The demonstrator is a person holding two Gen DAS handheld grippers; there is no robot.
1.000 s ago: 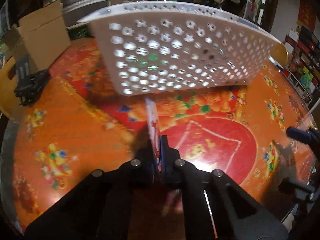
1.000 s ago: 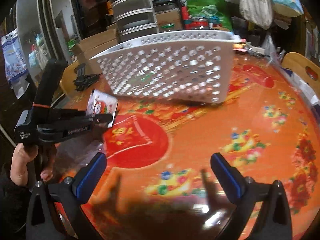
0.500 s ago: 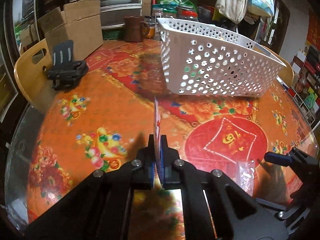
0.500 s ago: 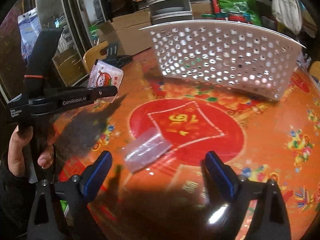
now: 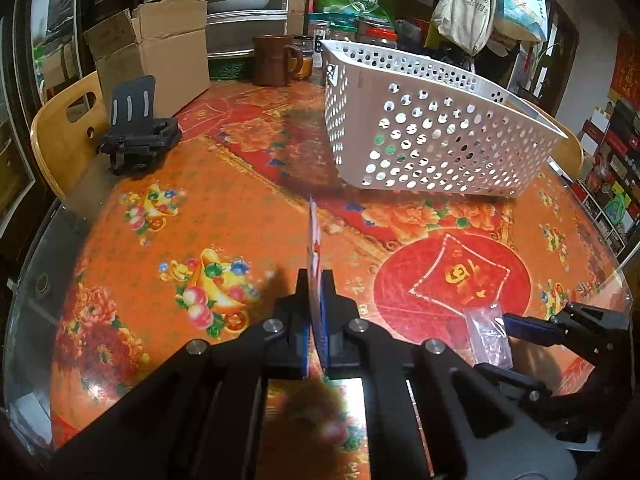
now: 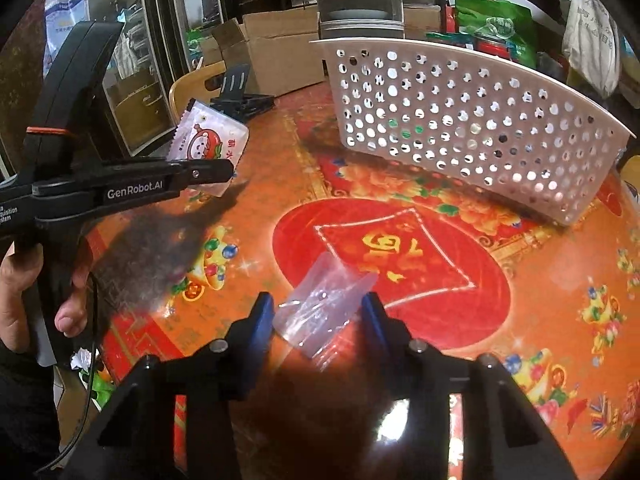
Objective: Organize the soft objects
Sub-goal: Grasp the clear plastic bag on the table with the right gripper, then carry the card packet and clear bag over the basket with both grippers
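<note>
The left tool (image 5: 316,300) is clamping a flat white cartoon-printed sachet (image 6: 210,142), left of the white perforated plastic basket (image 6: 460,120). The right tool (image 6: 318,312) is closing around a clear crinkled plastic packet (image 6: 324,304) lying on the orange patterned tabletop (image 6: 540,280) before the basket, pads not visibly pressing

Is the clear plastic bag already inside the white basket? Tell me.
No: the clear plastic bag lies on the table between the right hand-held gripper fingers, short of the white basket.
</note>
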